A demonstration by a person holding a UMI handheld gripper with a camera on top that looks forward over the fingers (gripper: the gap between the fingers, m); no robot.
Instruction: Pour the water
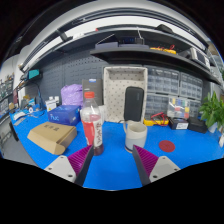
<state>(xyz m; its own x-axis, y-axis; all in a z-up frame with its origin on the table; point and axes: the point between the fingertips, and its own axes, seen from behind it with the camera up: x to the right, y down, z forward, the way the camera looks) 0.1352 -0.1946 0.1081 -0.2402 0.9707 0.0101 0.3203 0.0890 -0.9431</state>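
Observation:
A clear plastic bottle (92, 128) with a red label and red cap stands on the blue table (112, 165), just ahead of my left finger. A pale cup (135, 134) stands to its right, just ahead of the right finger. My gripper (112, 160) is open with only bare blue table between the purple pads (80, 158). Both bottle and cup lie beyond the fingertips, neither touched.
A tan cardboard box (52, 134) and a blue box (63, 115) lie to the left. A white crate (124, 92) with a dark slab stands behind. A red disc (166, 146) lies right, a green plant (212, 108) farther right, shelves at the back.

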